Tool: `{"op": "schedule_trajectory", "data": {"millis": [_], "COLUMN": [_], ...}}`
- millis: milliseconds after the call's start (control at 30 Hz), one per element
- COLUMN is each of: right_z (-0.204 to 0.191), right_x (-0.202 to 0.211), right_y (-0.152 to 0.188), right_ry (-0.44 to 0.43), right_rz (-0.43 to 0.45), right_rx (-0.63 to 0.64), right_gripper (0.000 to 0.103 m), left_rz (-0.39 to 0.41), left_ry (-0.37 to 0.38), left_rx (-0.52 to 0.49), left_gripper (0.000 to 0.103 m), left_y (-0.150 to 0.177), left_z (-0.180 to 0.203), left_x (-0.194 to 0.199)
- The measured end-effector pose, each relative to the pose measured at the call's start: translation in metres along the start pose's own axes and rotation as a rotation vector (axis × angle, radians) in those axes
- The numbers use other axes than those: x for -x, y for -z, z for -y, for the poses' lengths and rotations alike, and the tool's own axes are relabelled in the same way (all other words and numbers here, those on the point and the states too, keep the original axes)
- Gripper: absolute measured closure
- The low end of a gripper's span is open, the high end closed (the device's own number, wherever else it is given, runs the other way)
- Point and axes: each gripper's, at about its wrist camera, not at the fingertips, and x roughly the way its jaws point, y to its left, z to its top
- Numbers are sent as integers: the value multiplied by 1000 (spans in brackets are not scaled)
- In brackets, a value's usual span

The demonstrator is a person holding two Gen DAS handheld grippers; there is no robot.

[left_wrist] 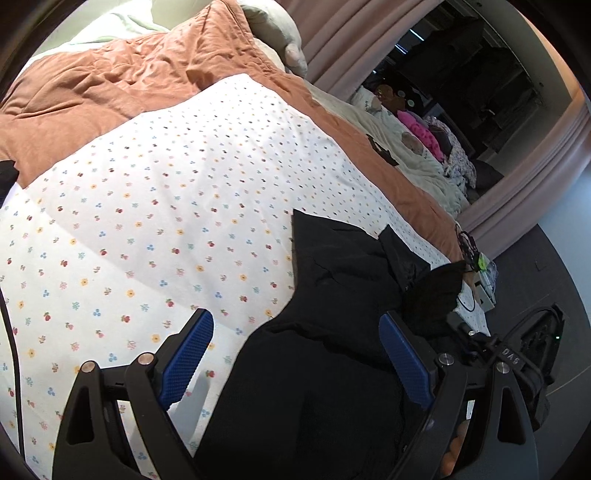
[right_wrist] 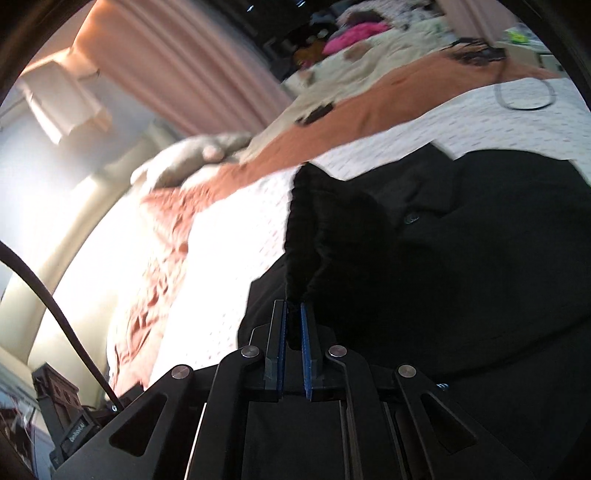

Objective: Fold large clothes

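Note:
A large black garment (left_wrist: 332,332) lies crumpled on a white flower-print sheet (left_wrist: 155,206) on the bed. My left gripper (left_wrist: 295,350) is open, its blue pads spread wide just above the garment's near part. In the right wrist view the black garment (right_wrist: 461,240) fills the right side. My right gripper (right_wrist: 293,306) is shut on a ribbed edge of the black garment (right_wrist: 306,221) and holds it lifted off the bed. The right wrist view is motion-blurred.
An orange duvet (left_wrist: 110,85) covers the far side of the bed, with a grey pillow (left_wrist: 280,33) beyond. Pink curtains (left_wrist: 351,33) hang behind. A cable loop (right_wrist: 524,96) lies on the sheet. Clothes are piled by the mirror (left_wrist: 424,140). A dark floor (left_wrist: 554,266) lies right.

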Motion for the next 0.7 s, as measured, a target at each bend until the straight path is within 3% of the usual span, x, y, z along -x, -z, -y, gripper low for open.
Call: {"op": "schedule_trajectory", "data": {"millis": [33,67,100,133,167,300,400,700], "right_z": [-2,-3,-3,-1,4,23,33,48], "right_x": [-11,-22,-30,-35,-35,-18,9,113], "right_y": [-1,3,9,10,12,7,8,47], "right_ry": [-11,-30,-52,-64,-69,-68,-8,87], "right_rz": [-31,-75,-113,-123,-127,-103,-67,-12], "right_rx": [5,7,2,-5,-22,-74,-58,-87], "right_gripper": [92,76,41,23,13,13,13,13], "left_rz": [1,1,0,-2,-3,-1,-3,1], "left_ry": [-1,-3,-6,-6,-6,-4,1,26], "left_rx": [2,3,3,3,1,-11,-29,-175], "left_gripper": [10,10,10,10,10,10,10,10], "left_y": [-1,-2,-2,-2,-1,0,2,29], "left_z": [-1,-3,-3,-3,-3,1,7,47], "left_x": [0,0,0,0,-1,1,2,22]}}
